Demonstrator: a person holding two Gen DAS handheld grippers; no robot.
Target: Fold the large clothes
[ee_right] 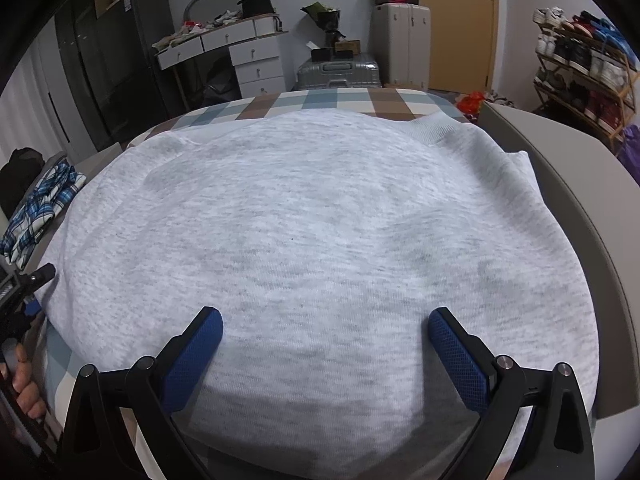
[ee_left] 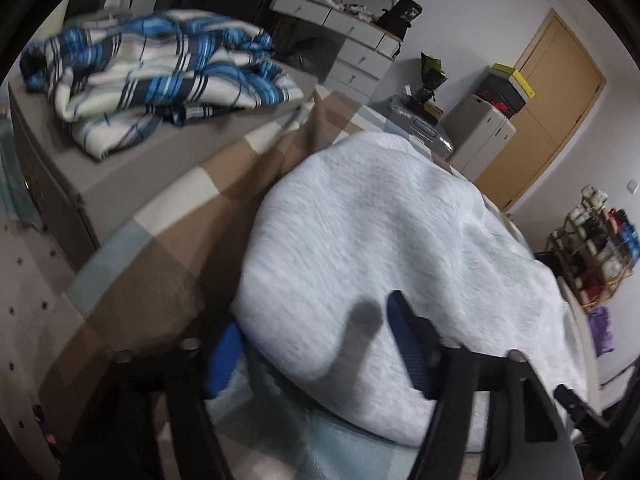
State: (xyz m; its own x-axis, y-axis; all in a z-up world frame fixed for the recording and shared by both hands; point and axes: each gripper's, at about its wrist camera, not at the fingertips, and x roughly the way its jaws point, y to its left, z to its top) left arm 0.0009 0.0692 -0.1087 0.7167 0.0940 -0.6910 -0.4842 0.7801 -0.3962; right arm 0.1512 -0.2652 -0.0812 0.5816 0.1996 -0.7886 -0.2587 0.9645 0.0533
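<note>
A light grey sweatshirt (ee_right: 312, 216) lies folded flat on a checked bed sheet (ee_right: 320, 100); its ribbed collar (ee_right: 432, 126) points to the far right. In the left wrist view the sweatshirt (ee_left: 380, 240) fills the middle. My left gripper (ee_left: 312, 328) is open at the garment's left edge, one blue pad under the edge and one on top. It also shows at the left edge of the right wrist view (ee_right: 28, 292). My right gripper (ee_right: 324, 324) is open, its blue pads resting over the near part of the sweatshirt.
A blue plaid garment (ee_left: 160, 76) lies crumpled on a grey bench (ee_left: 160, 152) beside the bed. Beyond stand a white desk with drawers (ee_right: 240, 56), suitcases (ee_right: 340, 72), a wooden door (ee_right: 460, 20) and a shoe rack (ee_right: 580, 68).
</note>
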